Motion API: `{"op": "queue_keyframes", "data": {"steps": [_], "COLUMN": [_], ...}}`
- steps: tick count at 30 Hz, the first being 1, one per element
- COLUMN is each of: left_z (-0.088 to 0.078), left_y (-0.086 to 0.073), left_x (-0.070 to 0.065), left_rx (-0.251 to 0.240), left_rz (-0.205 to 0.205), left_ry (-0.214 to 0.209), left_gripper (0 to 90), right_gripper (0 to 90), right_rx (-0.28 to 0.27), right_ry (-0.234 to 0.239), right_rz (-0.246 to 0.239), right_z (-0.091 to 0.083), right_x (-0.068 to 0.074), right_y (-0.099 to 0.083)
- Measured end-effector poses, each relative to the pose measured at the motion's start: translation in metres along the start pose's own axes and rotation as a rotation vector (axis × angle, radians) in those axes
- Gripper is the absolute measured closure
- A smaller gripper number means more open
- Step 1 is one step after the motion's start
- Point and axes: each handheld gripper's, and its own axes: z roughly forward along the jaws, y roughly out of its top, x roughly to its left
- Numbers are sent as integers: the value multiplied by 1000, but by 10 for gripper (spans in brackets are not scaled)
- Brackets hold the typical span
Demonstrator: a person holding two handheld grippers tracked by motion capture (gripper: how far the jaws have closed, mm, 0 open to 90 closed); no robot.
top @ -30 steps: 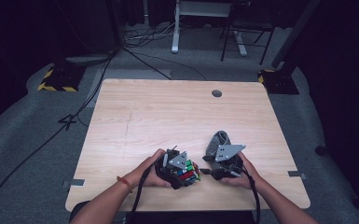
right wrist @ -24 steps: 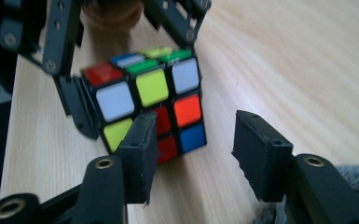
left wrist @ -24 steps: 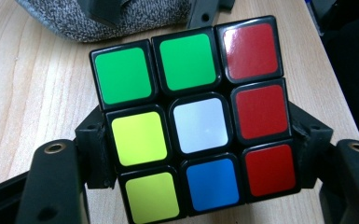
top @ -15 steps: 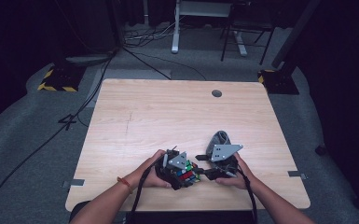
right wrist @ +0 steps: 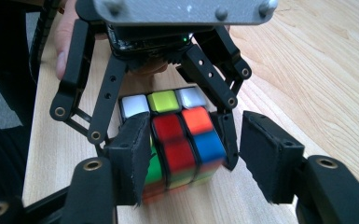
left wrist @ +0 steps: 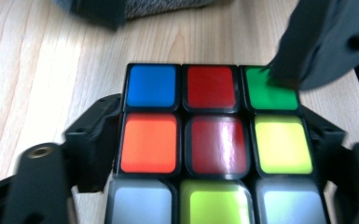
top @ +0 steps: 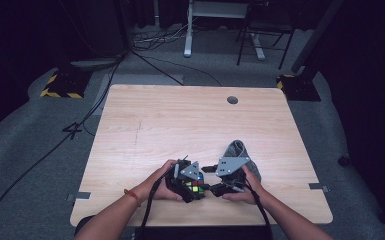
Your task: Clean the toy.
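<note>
A colour-puzzle cube rests on the wooden table near its front edge. My left gripper has the cube between its jaws; they have just been opening and now flank the sides loosely. My right gripper faces it from the right, and its jaws have also just been opening. In the right gripper view its left pad lies against the cube's green side, while its right pad stands clear. That gripper straddles the cube's near corner, opposite the left gripper.
A grey knitted cloth lies just behind the right gripper, also at the top of the left gripper view. A round cable hole sits near the table's far edge. Cables and stand legs cover the floor beyond.
The right gripper has shifted slightly left, toward the cube and the left gripper. The left hand has stayed where it was.
</note>
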Motion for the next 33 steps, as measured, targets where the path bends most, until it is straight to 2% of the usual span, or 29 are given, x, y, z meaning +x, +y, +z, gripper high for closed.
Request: {"op": "queue_keyframes", "data": {"steps": [3,4,6,11,15,18,20,21,23,25,27,30,31,33], "left_z": [-2,-3,-6,-20,-28,-29,-29,-29,-29,-29,-29,-30,-30,-29], "left_y": [0,-1,-3,-16,-23,-25,-25,-24,-24,-23,-22,-21,-21,-21], "left_x": [-3,-4,-8,-17,-24,-26,-26,-25,-25,-26,-26,-26,-26,-27], "left_rx": [30,43,71,69,69,62,63,56,46,38,28,28,27,30], "left_rz": [0,-14,-21,-41,-52,-68,-84,-95,-108,-117,-112,-109,-111,-111], "left_ry": [2,0,29,50,86,101,116,118,130,136,138,139,138,137], "left_gripper": [198,183,165,165,199,208,185,174,163,163,161,161,161,161], "right_gripper": [431,431,427,413,394,367,358,354,341,343,331,337,341,350], "right_rx": [-4,-1,8,49,67,117,130,144,176,163,183,83,64,58], "right_ry": [-5,-8,-10,-48,-129,-187,-187,-189,-225,-210,-234,-211,-218,-257], "right_rz": [-3,-2,10,7,46,69,116,125,122,126,103,109,107,111], "right_z": [-4,-5,-7,-21,-43,-53,-56,-56,-56,-62,-69,-92,-101,-115], "right_x": [0,0,-2,-7,-23,-38,-48,-51,-53,-52,-48,-41,-39,-42], "right_y": [0,-1,-6,-17,-28,-36,-40,-42,-44,-46,-48,-48,-47,-47]}}
